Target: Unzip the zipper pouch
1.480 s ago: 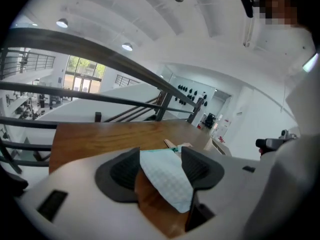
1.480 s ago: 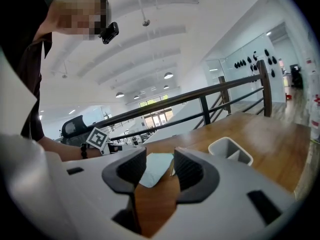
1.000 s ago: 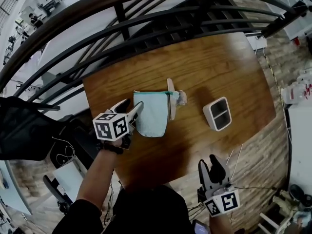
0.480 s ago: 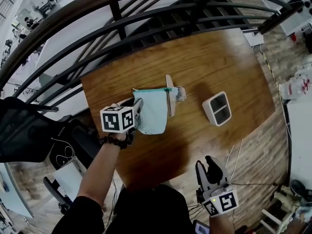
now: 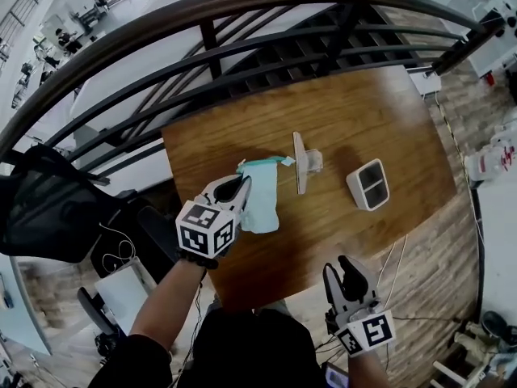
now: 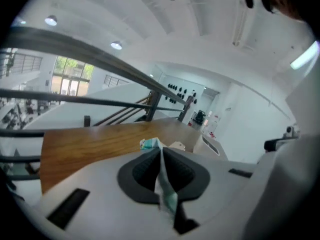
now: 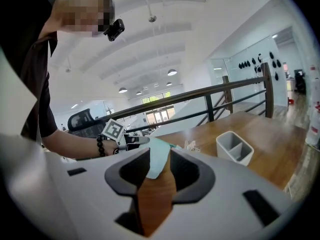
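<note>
The left claw (image 5: 240, 186) is clenching on the near left edge of the teal zipper pouch (image 5: 262, 194). Its two pads are pressing together with a thin fold of the teal fabric running between them. The pouch is sitting toward the left side of the wooden tabletop (image 5: 355, 111), its gripped side looking a little raised while the rest is trailing down onto the wood. The zipper edge is lying along the pouch's far side, its end pointing toward a thin wooden upright piece (image 5: 300, 162). That piece is standing just beside the pouch on the right, between it and a white two-slot holder (image 5: 368, 184), which is resting upright further right and well apart from the pouch. Something pale and crumpled (image 5: 314, 161) is touching the wooden piece, though what it is cannot be told. The right claw (image 5: 338, 267) is hanging off the near edge of the tabletop, well apart from the pouch. Its jaws are standing partly apart after just closing in a little, gripping nothing, with only bare wood and the distant pouch showing through the gap. A black railing (image 5: 242, 51) is curving along behind the tabletop's far edge, and a black chair (image 5: 40, 208) is standing off to the left of it
</note>
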The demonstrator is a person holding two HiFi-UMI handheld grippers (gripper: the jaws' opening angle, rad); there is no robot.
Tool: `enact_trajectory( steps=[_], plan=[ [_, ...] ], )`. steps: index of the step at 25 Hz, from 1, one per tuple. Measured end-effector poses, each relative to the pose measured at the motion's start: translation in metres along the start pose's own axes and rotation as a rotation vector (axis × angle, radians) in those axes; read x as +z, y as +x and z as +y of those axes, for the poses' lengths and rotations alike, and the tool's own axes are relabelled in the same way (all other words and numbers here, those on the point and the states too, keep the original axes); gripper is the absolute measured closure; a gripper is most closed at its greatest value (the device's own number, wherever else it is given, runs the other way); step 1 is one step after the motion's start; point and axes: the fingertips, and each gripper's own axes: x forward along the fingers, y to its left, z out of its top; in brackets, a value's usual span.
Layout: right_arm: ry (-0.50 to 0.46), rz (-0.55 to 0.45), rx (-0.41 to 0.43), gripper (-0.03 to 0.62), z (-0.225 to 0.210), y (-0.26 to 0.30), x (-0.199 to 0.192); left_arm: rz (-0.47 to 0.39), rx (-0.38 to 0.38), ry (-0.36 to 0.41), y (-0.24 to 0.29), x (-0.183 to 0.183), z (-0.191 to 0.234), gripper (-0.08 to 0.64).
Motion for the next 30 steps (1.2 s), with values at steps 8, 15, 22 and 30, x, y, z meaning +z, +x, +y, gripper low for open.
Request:
enact_trajectory(
  steps=[8,15,22,30],
  plan=[
    [0.055,-0.065,0.111,0.476,0.046,0.022,0.037,-0.015,-0.135,0.408,-0.069,0.005,-0.070,0.541],
    [0.128,-0.050,0.219,0.483,0.064,0.038,0.047,0.011,-0.346,0.526,-0.114,0.001,-0.122,0.543],
    [-0.193,0.160,0.447,0.424,0.081,0.042,0.018,0.048,-0.542,0.647,-0.151,-0.007,-0.159,0.543],
    [-0.295,0.353,0.753,0.390,0.119,0.042,-0.008,0.062,-0.661,0.613,-0.175,0.000,-0.170,0.543]
  ],
)
